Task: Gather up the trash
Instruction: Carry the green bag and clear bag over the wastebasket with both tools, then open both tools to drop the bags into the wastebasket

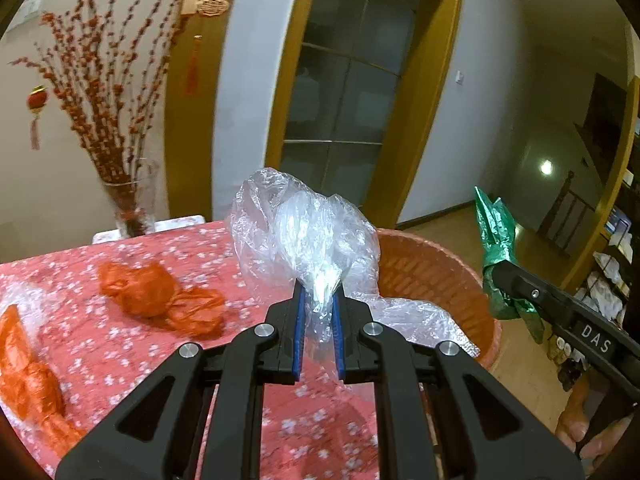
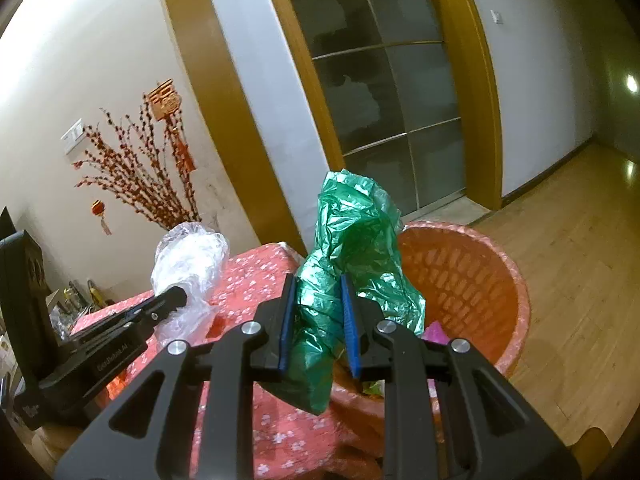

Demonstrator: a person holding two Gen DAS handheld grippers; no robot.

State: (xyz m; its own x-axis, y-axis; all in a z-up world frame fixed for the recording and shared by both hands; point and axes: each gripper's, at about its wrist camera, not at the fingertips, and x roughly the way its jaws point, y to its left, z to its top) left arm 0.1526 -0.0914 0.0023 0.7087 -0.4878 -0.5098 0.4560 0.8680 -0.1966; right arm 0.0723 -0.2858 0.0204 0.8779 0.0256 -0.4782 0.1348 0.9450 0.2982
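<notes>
**Both claws loaded, bin just ahead**

The left claw (image 1: 319,300) is pinched on a clear bag (image 1: 304,236). Its blue pads (image 1: 299,320) squeeze the bag's gathered neck, so the crumpled bulk balloons up and forward past the tips while a loose tail hangs down between the fingers. Holding it by the neck keeps the slippery film bunched, which should let it fall as one lump when the jaws part.

The right claw (image 2: 316,312) is likewise pressed on a green bag (image 2: 352,240), gripped around its twisted middle; the upper part stands above the tips and the lower end droops below the fingers. In the left wrist view this green bag (image 1: 496,248) shows off to the right of the left claw.

Just beyond and below both claws sits the orange bin (image 2: 472,276), beside the table's edge. It already holds some scraps, so it is judged to be the drop point; both loads are raised near its rim, the green one closer over the opening.

To the left of the left claw, on the pink cloth (image 1: 168,360), lie two orange bags, one near (image 1: 160,296) and one at the far left edge (image 1: 28,372), with some clear film beside it. These look like trash not yet collected.
</notes>
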